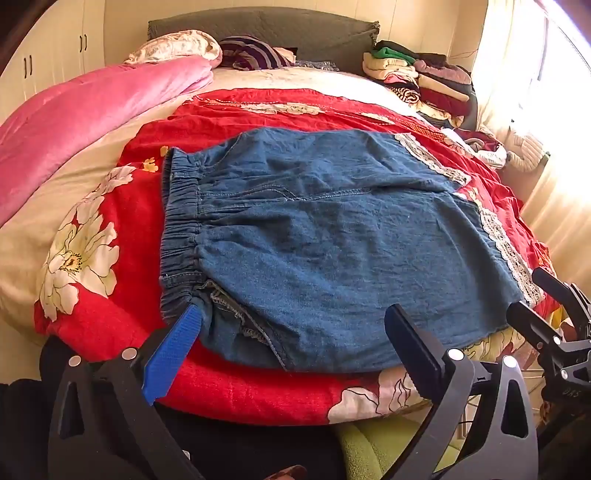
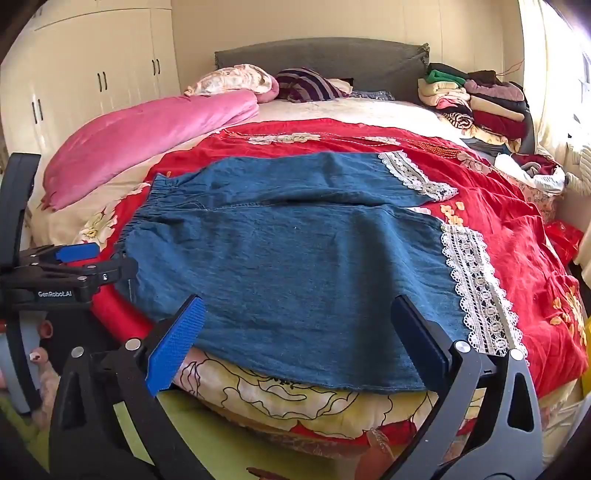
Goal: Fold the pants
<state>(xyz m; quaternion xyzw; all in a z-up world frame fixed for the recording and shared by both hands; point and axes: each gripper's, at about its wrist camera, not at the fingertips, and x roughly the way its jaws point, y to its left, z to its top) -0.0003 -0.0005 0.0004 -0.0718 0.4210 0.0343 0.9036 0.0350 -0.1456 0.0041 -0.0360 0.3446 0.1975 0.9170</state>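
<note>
Blue denim pants [image 1: 314,236] with white lace hems lie flat across the red flowered bedspread [image 1: 125,229], elastic waistband to the left, legs to the right. They also show in the right wrist view [image 2: 295,258]. My left gripper [image 1: 295,325] is open and empty over the near edge of the pants, its left finger by the near waistband corner. My right gripper [image 2: 295,314] is open and empty over the near leg, left of the lace hem [image 2: 476,288]. The right gripper also shows in the left wrist view [image 1: 546,310], and the left gripper in the right wrist view [image 2: 92,262].
A pink quilt [image 1: 85,114] lies along the bed's left side. Pillows sit at the grey headboard [image 1: 266,26]. A stack of folded clothes [image 1: 424,77] stands at the far right corner. White cabinets [image 2: 92,74] stand on the left, curtains on the right.
</note>
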